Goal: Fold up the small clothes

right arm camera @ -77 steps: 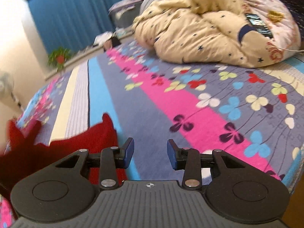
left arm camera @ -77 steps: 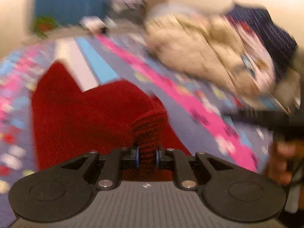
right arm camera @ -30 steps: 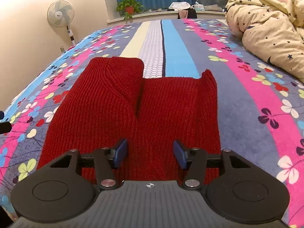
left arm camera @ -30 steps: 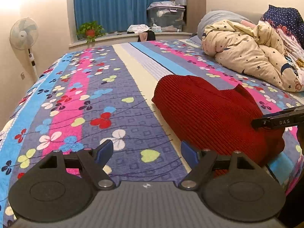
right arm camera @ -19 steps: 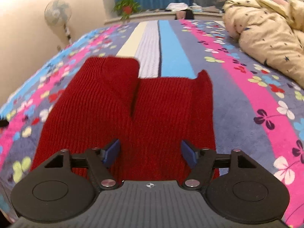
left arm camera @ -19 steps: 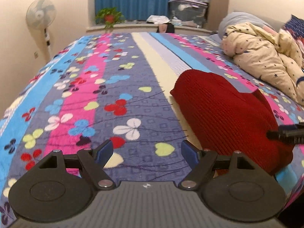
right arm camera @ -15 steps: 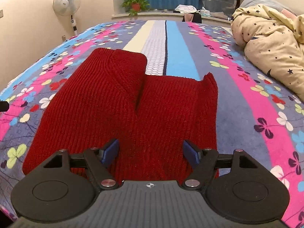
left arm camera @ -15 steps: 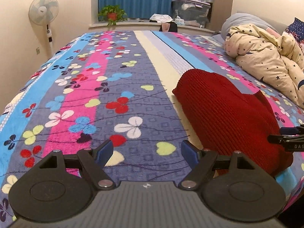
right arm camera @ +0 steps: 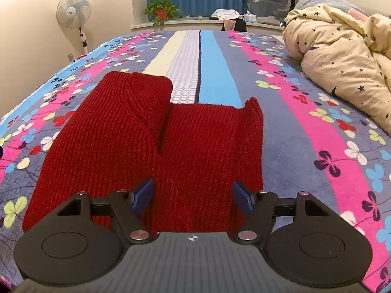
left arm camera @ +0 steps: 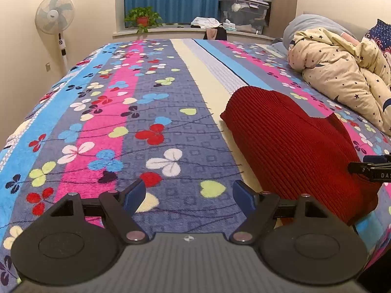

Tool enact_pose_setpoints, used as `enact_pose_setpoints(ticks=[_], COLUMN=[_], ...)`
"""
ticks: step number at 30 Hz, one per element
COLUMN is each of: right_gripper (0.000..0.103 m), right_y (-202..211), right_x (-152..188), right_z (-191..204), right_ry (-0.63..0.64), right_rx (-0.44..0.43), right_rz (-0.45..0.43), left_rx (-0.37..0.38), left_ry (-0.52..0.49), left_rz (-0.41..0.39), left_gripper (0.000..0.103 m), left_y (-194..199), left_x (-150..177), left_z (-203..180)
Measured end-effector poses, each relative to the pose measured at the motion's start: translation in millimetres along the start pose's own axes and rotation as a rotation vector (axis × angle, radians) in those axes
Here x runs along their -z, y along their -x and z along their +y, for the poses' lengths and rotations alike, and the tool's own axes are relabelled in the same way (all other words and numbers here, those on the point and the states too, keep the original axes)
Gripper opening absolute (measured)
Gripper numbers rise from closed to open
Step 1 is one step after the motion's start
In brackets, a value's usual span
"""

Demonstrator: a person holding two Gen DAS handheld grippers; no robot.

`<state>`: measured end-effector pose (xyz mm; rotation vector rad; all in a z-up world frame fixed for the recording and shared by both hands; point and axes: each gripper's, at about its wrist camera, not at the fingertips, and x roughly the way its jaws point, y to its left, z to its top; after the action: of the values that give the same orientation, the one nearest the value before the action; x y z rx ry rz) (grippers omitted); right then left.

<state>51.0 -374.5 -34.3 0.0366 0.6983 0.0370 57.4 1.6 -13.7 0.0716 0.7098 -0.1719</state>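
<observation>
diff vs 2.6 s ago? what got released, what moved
The left gripper let go of the red sweater, opened wide and drew back left over the bedspread. The right gripper swung over the folded sweater and opened wider. The star-print duvet stayed put.

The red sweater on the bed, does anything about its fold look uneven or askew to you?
Yes. The red sweater is folded unevenly: its left half reaches farther up the bed than the right, and the right edge stands up in a ridge.

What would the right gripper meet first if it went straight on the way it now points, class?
The right gripper, jaws open, points along the red knit garment lying on the bedspread. It would probably meet that garment first, though its height above the knit is unclear.
</observation>
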Motion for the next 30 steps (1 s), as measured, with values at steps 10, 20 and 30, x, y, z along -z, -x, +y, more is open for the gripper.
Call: enact_pose_setpoints(ticks=[10, 20, 30], right_gripper=[0.071, 0.060, 0.007], right_y=[9.2, -6.6, 17.2], right_x=[-5.7, 0.2, -8.4], right_z=[-9.2, 8.2, -2.9], right_ry=[-0.060, 0.046, -0.004], right_rx=[-0.036, -0.081, -0.174], right_rz=[-0.071, 0.026, -0.080], left_rx=[0.003, -0.009, -0.028], left_ry=[-0.005, -0.019, -0.050], left_rz=[0.004, 0.008, 0.005], left_gripper=[0.083, 0.083, 0.083], left_y=[-1.7, -3.1, -4.5], left_x=[0.5, 3.5, 5.8], left_z=[-1.4, -1.7, -6.0])
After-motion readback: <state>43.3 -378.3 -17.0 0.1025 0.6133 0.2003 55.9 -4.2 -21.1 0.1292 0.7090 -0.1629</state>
